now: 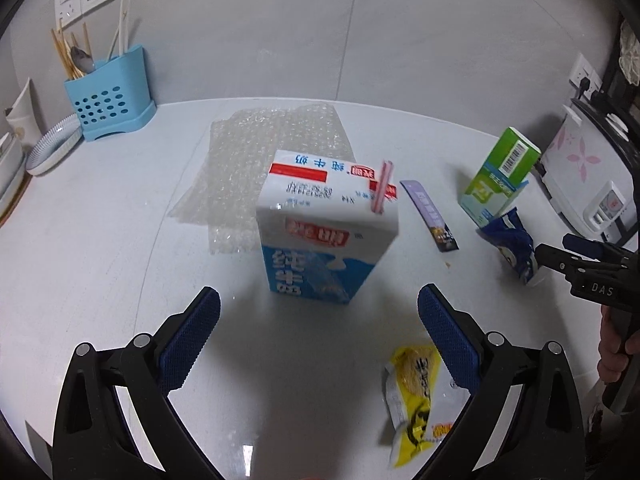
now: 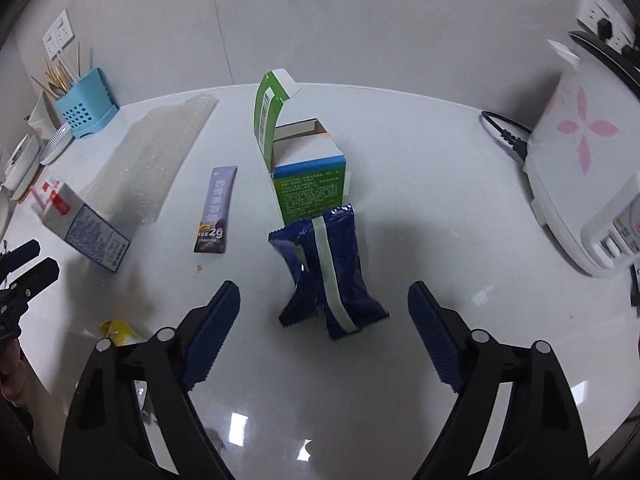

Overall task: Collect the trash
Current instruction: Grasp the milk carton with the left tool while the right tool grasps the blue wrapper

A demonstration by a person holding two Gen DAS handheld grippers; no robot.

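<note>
A white and blue milk carton (image 1: 324, 228) with a pink straw stands on the white table, just ahead of my open, empty left gripper (image 1: 320, 308); it also shows at the left of the right wrist view (image 2: 80, 224). A crumpled dark blue wrapper (image 2: 328, 272) lies just ahead of my open, empty right gripper (image 2: 324, 304), and shows in the left wrist view (image 1: 512, 244). Behind it stands an open green box (image 2: 304, 168) (image 1: 496, 172). A purple sachet (image 2: 218, 208) (image 1: 430, 216) lies flat. A yellow wrapper (image 1: 416, 396) (image 2: 118, 330) lies by my left gripper's right finger. Bubble wrap (image 1: 264, 152) (image 2: 156, 152) lies behind the carton.
A blue cutlery holder (image 1: 108, 100) and stacked dishes (image 1: 52, 148) stand at the back left by the wall. A white appliance with a pink flower (image 2: 580, 152) and a black cable (image 2: 504, 132) stand at the right. The right gripper shows at the right edge of the left wrist view (image 1: 592, 268).
</note>
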